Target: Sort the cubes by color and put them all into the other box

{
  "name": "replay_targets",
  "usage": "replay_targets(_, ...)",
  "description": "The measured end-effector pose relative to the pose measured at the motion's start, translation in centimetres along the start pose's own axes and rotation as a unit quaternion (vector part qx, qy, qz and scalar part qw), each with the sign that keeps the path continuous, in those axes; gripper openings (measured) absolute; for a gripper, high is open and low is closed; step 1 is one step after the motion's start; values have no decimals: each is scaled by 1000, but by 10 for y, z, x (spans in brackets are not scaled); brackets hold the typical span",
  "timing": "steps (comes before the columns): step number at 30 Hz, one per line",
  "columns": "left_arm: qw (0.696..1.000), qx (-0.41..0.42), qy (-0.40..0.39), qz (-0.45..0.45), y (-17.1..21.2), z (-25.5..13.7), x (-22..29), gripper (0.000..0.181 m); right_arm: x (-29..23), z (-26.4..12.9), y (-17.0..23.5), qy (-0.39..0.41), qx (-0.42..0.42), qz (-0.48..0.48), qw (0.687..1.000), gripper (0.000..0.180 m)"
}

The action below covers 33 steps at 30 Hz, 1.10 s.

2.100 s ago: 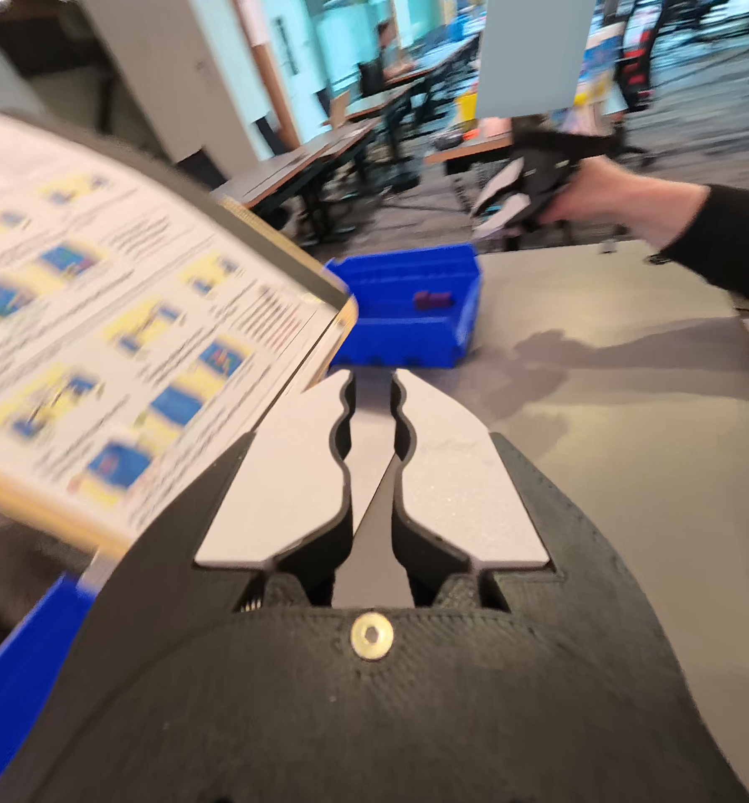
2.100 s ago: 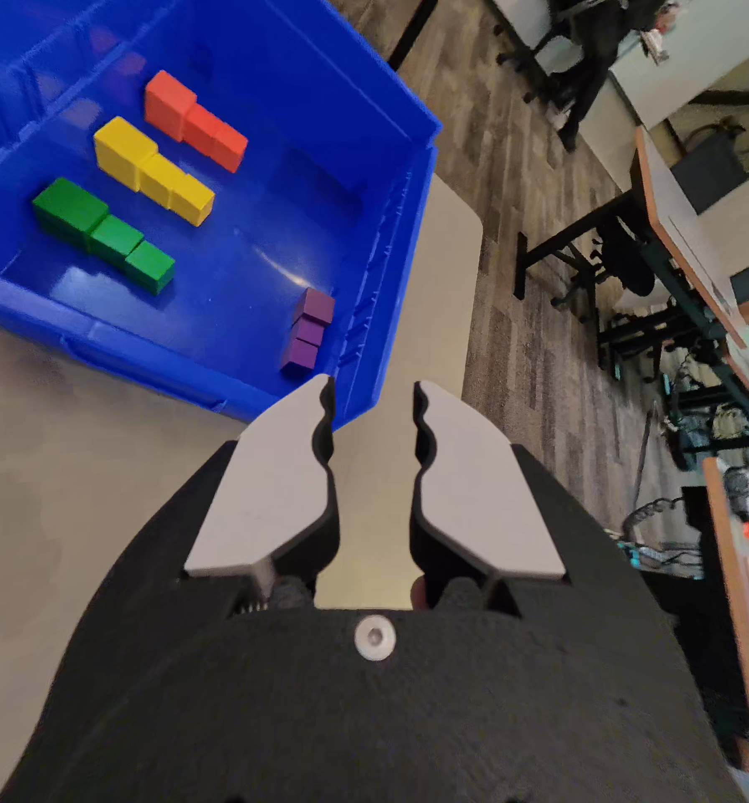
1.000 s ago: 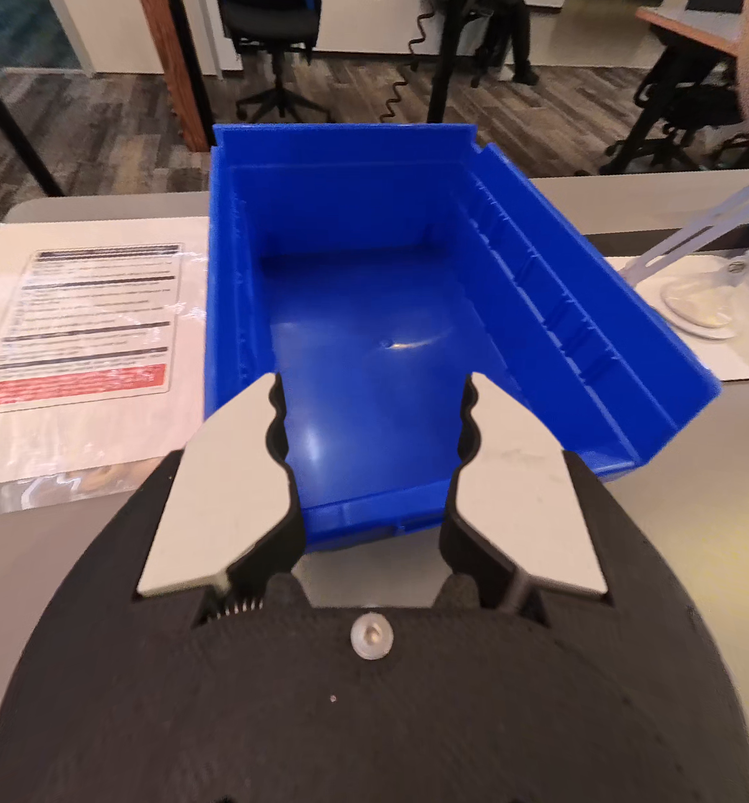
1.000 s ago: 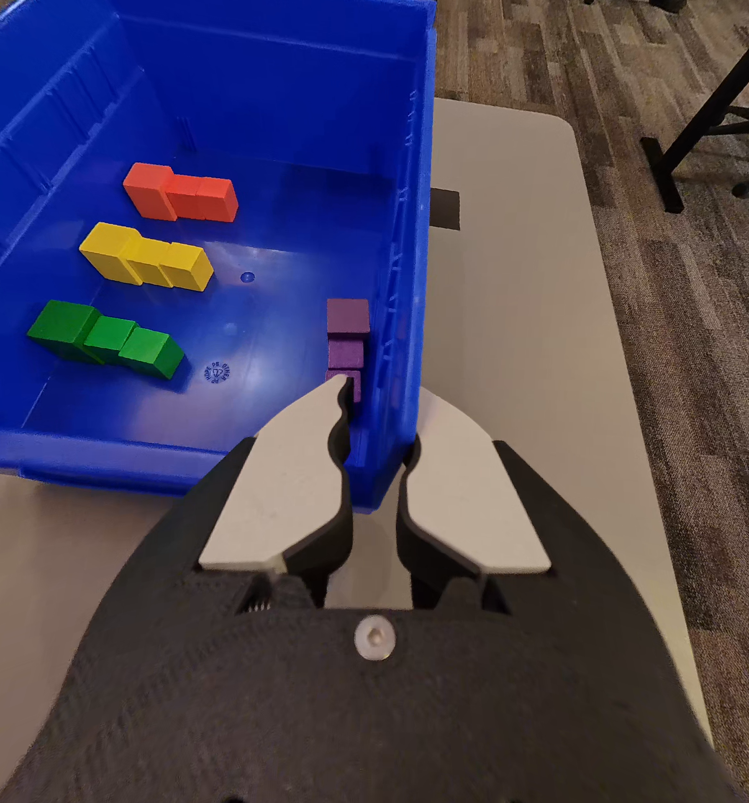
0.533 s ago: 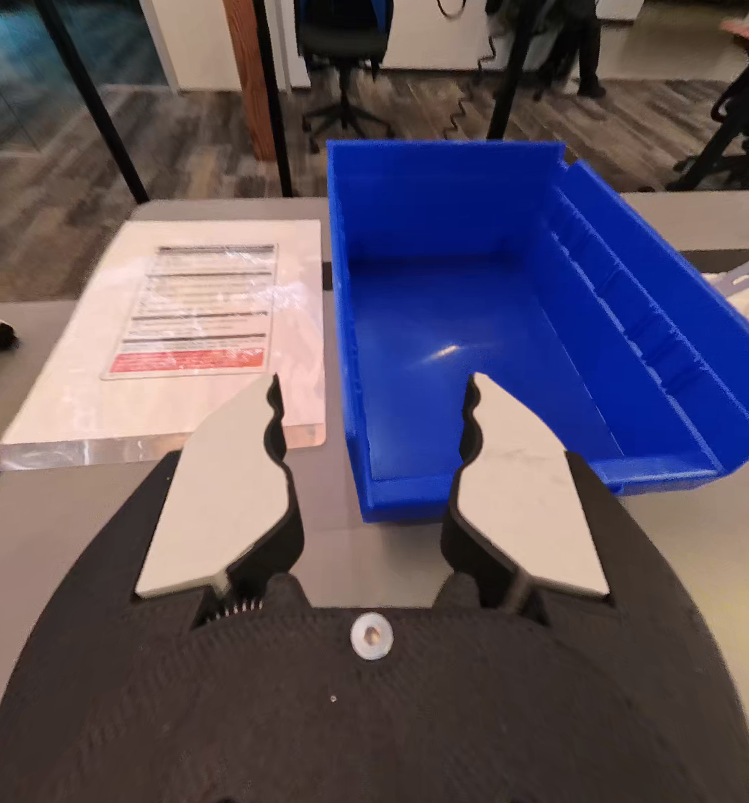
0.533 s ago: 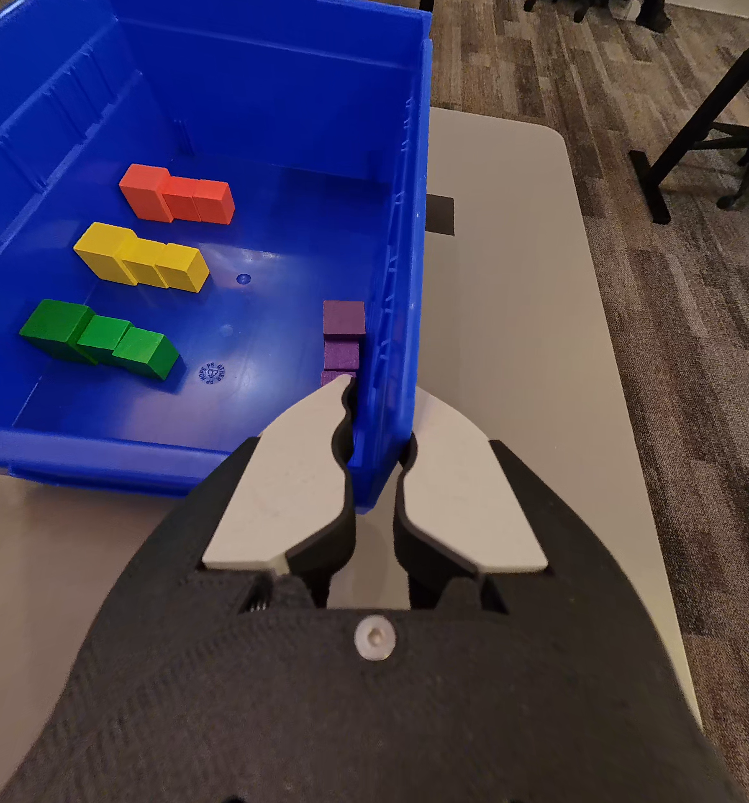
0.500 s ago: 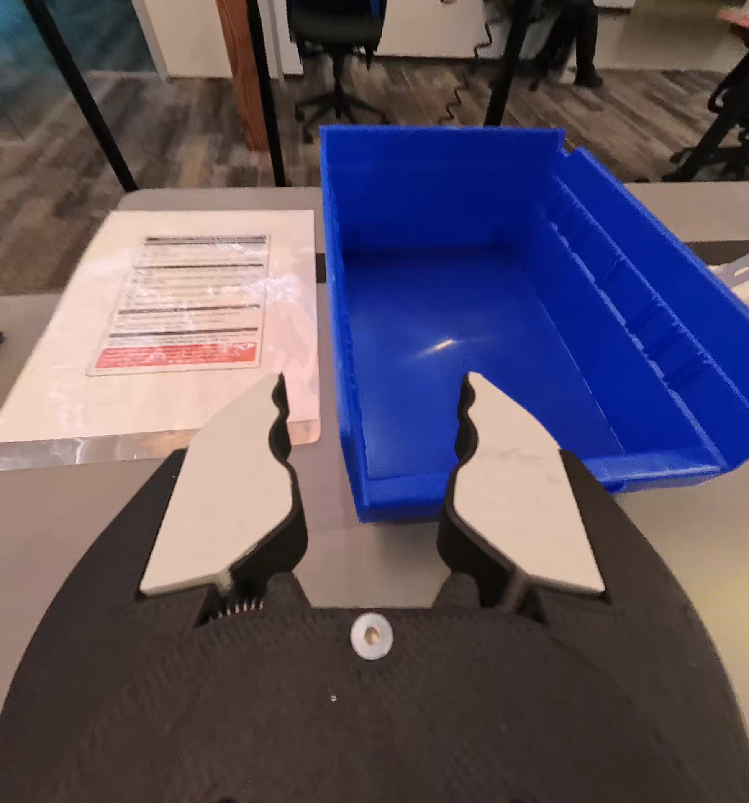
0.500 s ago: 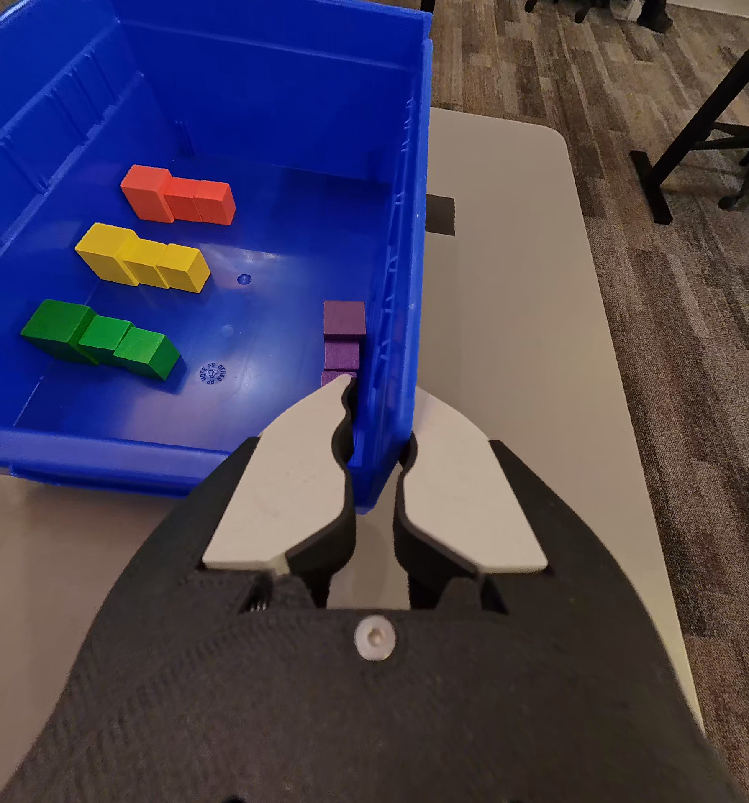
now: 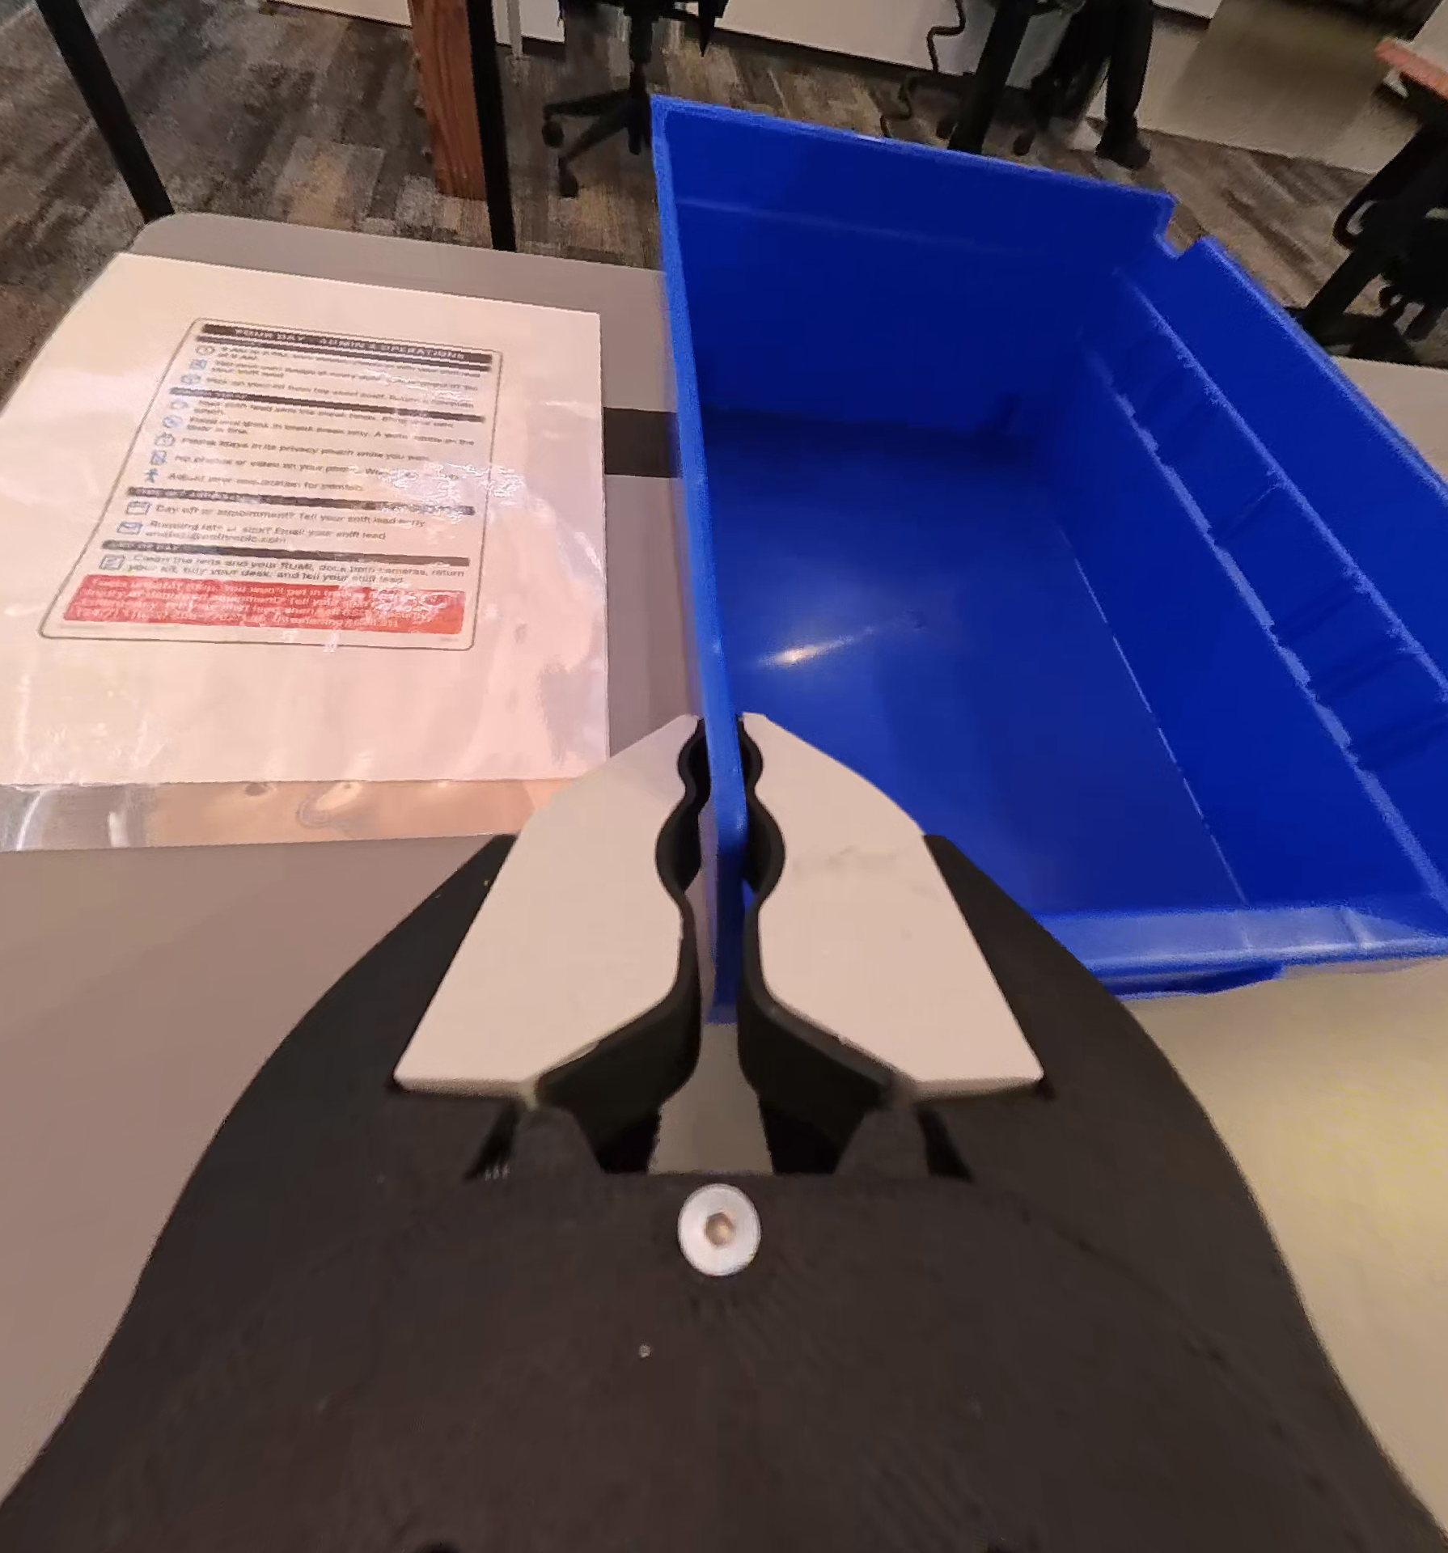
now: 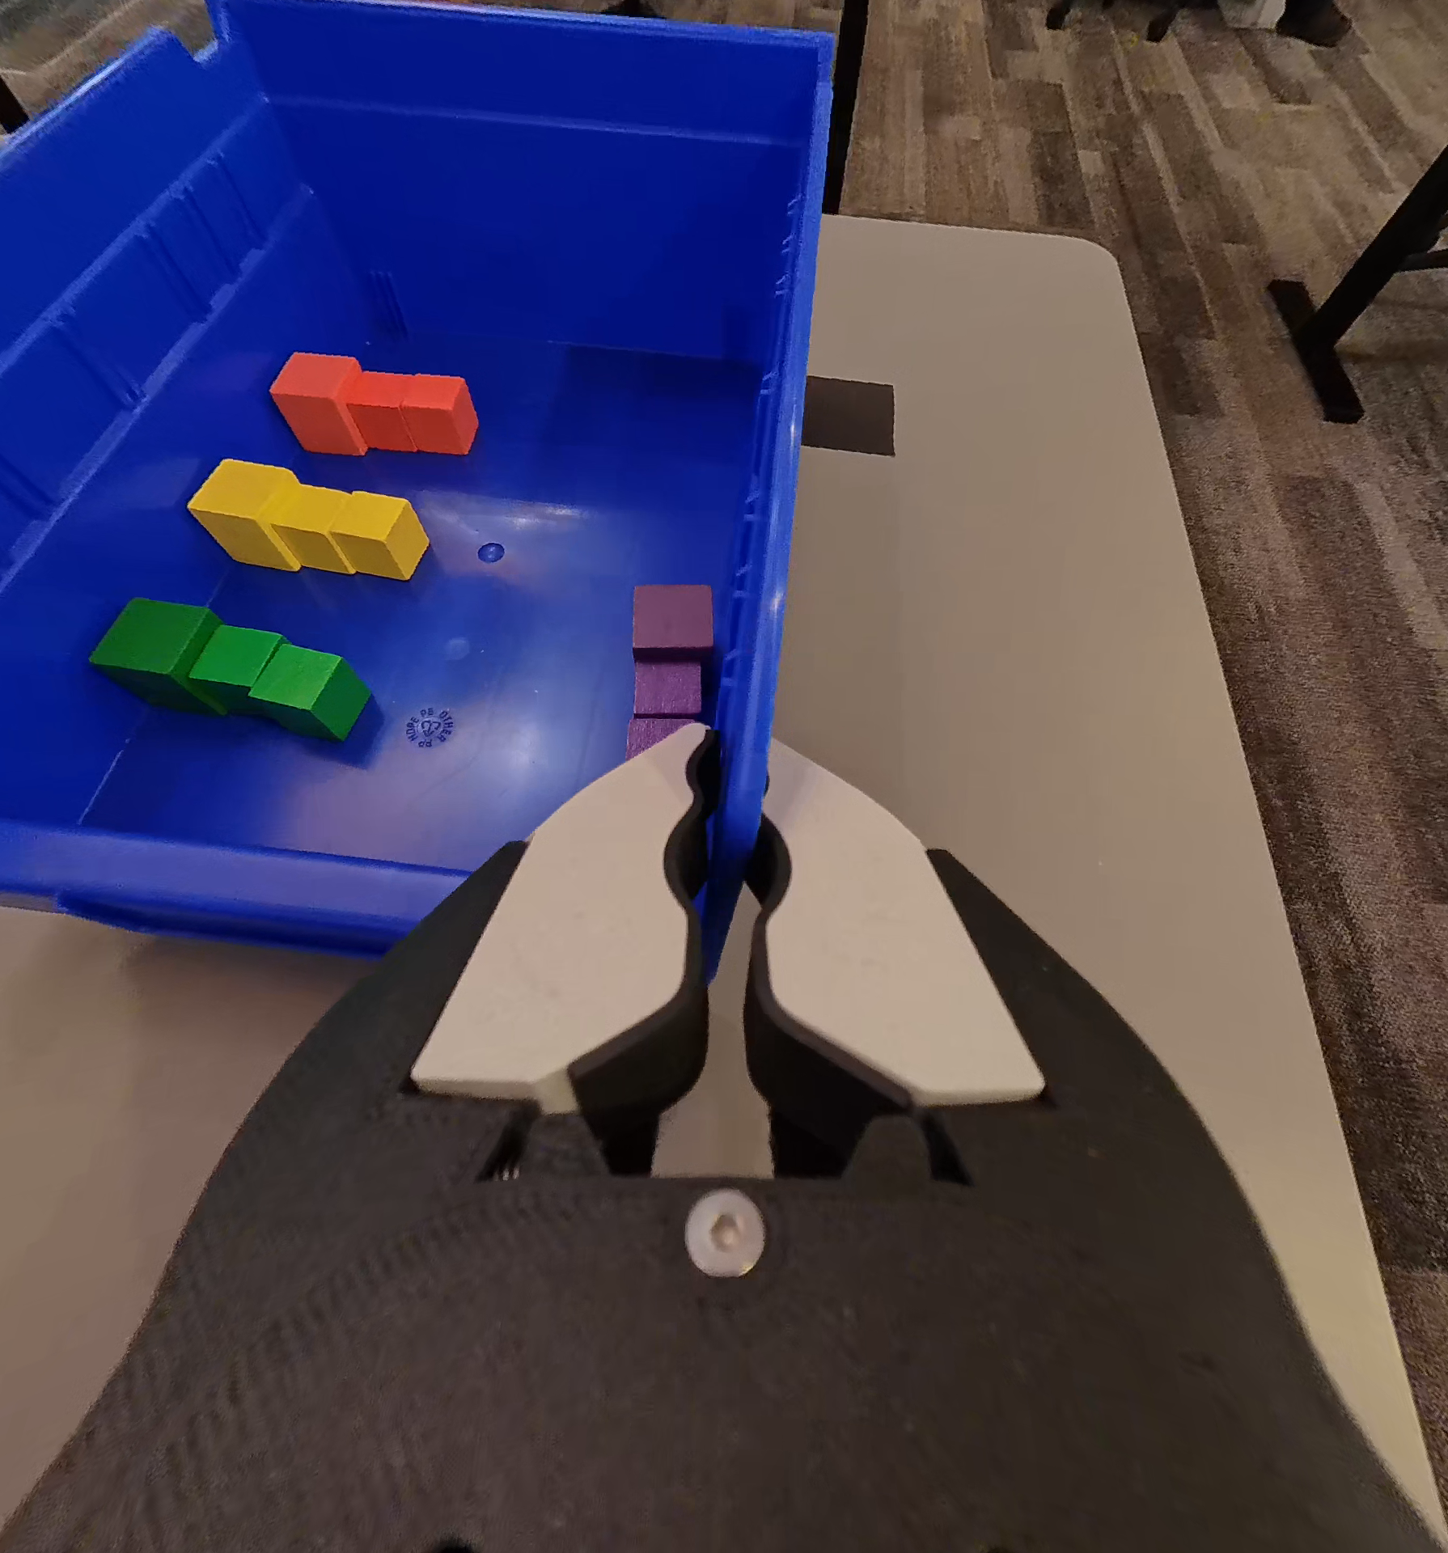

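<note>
In the left wrist view an empty blue box (image 9: pixel 998 588) stands on the grey table. My left gripper (image 9: pixel 721 731) is shut on the near end of its left wall. In the right wrist view a second blue box (image 10: pixel 536 252) holds sorted rows of cubes: red cubes (image 10: pixel 376 403), yellow cubes (image 10: pixel 309 521), green cubes (image 10: pixel 233 664) and purple cubes (image 10: pixel 670 655) along the right wall. My right gripper (image 10: pixel 733 748) is shut on the near end of that box's right wall, and its left finger hides part of the nearest purple cube.
A laminated sheet (image 9: pixel 284 521) lies flat left of the empty box. The grey table (image 10: pixel 998 672) runs to its right edge beside the filled box, with wood-pattern floor (image 10: pixel 1292 420) beyond. Chairs and desk legs stand behind the table. The left gripper's tips are roughly 80 cm from the right gripper's.
My left gripper swung from a raised view down to the empty box, then closed on its left wall. My right gripper closed on the filled box's right wall and holds it.
</note>
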<state>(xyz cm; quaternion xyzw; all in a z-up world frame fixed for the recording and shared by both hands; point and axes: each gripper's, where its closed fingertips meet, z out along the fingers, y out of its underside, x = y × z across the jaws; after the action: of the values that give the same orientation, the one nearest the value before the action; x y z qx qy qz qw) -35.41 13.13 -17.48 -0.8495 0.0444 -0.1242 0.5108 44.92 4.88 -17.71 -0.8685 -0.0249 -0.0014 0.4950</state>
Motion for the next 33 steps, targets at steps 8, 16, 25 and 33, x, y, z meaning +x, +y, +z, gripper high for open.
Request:
replay_targets(8,1000,16,11,-7,-2,-13,5,4,-3,-9,5,-10,-5,-6,1000,4)
replay_targets(16,999,34,29,-17,-5,-26,12,3,-9,-34,20,-15,-7,-12,1000,4)
replay_targets(25,997,60,36,-14,-10,-45,18,4,-20,-69,40,-22,-5,-23,999,4)
replay_targets(33,998,55,40,-9,0,-67,28,3,-35,-97,56,-36,1,-37,999,4)
